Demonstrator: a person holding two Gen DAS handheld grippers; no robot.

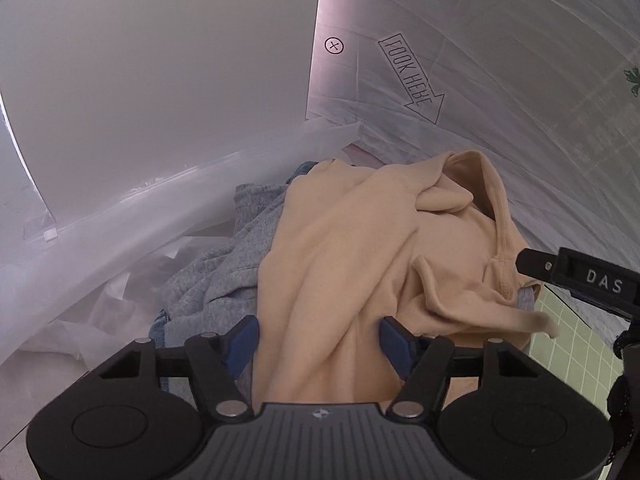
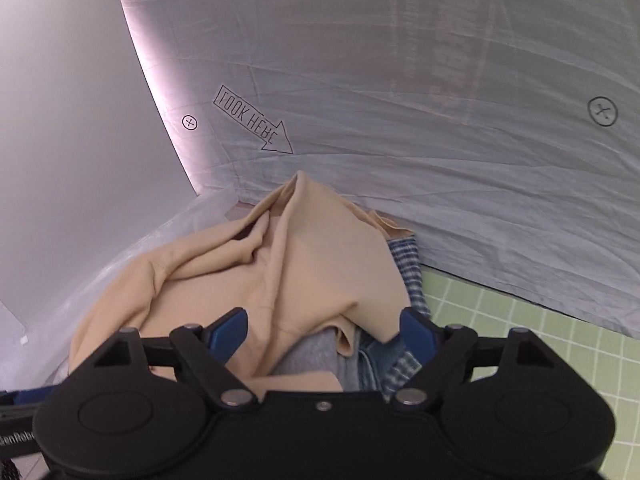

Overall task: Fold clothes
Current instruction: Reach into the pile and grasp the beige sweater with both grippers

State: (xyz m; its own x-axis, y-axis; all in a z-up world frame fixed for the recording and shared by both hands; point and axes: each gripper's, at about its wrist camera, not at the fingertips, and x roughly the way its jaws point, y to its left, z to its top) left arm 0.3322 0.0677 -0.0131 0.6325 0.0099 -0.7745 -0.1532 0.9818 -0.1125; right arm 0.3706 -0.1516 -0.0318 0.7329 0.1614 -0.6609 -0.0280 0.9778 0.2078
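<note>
The peach fleece garment [image 1: 340, 248] covers most of the grey knit garment [image 1: 208, 276]; the blue checked cloth [image 2: 408, 272] shows only an edge.

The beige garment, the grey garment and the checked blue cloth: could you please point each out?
beige garment [image 1: 340, 248]: left wrist view, broad middle fold.
grey garment [image 1: 208, 276]: left wrist view, crumpled side.
checked blue cloth [image 2: 408, 268]: right wrist view, exposed strip.

The left gripper [image 1: 318, 340] points steeply down, its 2 blue-padded fingers [image 1: 244, 338] spread apart with beige cloth lying between them, not visibly pinched. The right gripper [image 2: 322, 332] tilts down too, its jaws wider, the blue pads [image 2: 230, 330] clear of fabric.
</note>
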